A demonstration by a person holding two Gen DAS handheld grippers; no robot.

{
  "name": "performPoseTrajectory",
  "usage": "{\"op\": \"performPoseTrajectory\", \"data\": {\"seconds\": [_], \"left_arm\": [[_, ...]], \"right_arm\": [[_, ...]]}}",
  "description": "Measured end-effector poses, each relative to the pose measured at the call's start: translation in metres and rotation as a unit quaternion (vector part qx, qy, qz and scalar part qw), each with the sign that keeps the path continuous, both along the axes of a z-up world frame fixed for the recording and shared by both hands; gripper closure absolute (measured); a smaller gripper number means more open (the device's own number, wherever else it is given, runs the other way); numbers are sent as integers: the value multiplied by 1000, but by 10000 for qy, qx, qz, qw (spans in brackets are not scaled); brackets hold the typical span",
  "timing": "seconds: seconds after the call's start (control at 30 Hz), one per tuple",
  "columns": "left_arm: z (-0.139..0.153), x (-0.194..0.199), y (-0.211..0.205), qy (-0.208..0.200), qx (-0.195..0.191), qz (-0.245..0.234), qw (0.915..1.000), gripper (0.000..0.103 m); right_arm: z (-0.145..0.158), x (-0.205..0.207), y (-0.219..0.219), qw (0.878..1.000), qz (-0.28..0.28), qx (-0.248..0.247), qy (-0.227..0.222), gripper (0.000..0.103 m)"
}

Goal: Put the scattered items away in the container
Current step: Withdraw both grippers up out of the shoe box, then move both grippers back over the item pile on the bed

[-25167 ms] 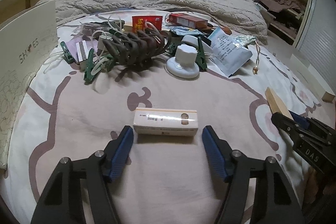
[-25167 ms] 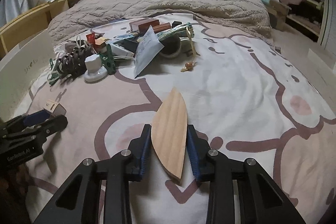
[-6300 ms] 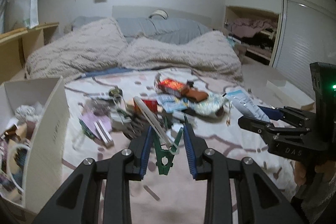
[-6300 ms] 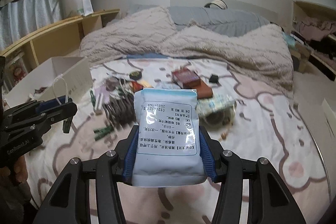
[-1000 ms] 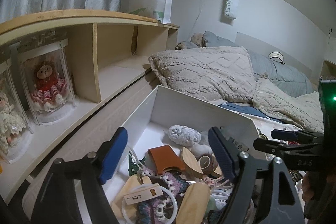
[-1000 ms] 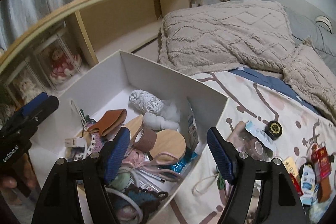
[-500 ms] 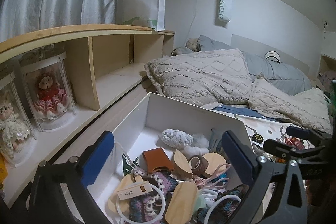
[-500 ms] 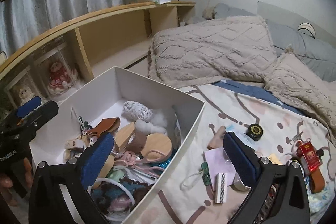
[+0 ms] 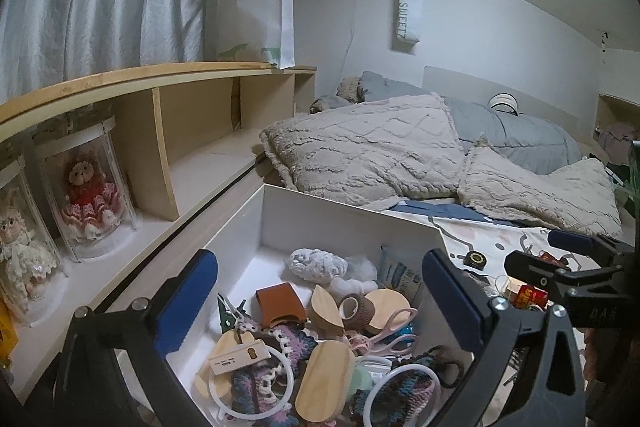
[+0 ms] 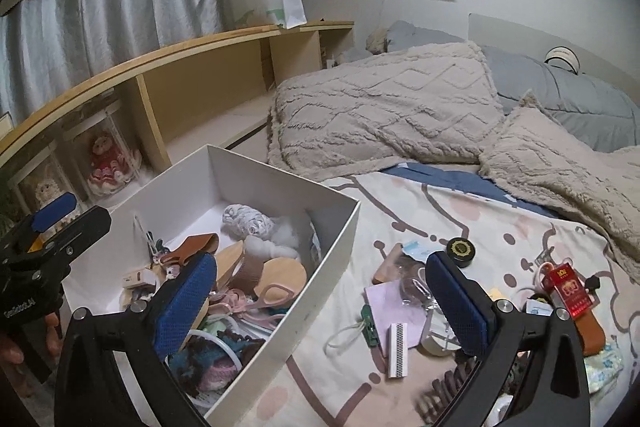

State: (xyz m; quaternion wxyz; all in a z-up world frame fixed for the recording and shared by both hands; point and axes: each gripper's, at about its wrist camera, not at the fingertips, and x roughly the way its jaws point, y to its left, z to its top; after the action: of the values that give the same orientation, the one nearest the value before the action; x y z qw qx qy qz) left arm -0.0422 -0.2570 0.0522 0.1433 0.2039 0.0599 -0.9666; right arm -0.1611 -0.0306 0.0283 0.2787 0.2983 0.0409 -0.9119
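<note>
Both claws were spread wide and held nothing. The left gripper (image 9: 320,291) hung over the white box (image 10: 336,251), its blue pads framing the heap already inside — wooden discs, crochet pieces, a brown leather tab, pink scissors. The right gripper (image 10: 320,291) sat above the box's near corner, half over the box and half over the bedspread (image 10: 500,219) beside it.

Judging by the empty claws above a filling box, the step in hand was the turn-around between a drop and the next pick. Plenty was left outside the box: just beside its long wall lay a green clip (image 10: 370,325) with a white cord, a pale purple card (image 10: 394,303) and a small white striped strip (image 10: 397,349); farther from the box were a round black tin (image 10: 461,248) and a red packet (image 10: 568,291), with more clutter past the right edge that was too cramped to name.

The next move probably called for swinging one claw away from the box and down onto the nearest piece. The clip and strip lay flat on soft cloth, so the fingers would likely need to come in low and straddle them — a pinch taken too deep might gather the bedspread as well
</note>
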Motion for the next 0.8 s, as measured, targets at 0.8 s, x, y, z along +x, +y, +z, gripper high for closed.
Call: {"op": "performPoseTrajectory", "data": {"seconds": [0.8], "left_arm": [[5, -6, 48, 90, 106, -717, 9973, 0]], "right_arm": [[12, 27, 102, 9960, -833, 79, 330, 0]]}}
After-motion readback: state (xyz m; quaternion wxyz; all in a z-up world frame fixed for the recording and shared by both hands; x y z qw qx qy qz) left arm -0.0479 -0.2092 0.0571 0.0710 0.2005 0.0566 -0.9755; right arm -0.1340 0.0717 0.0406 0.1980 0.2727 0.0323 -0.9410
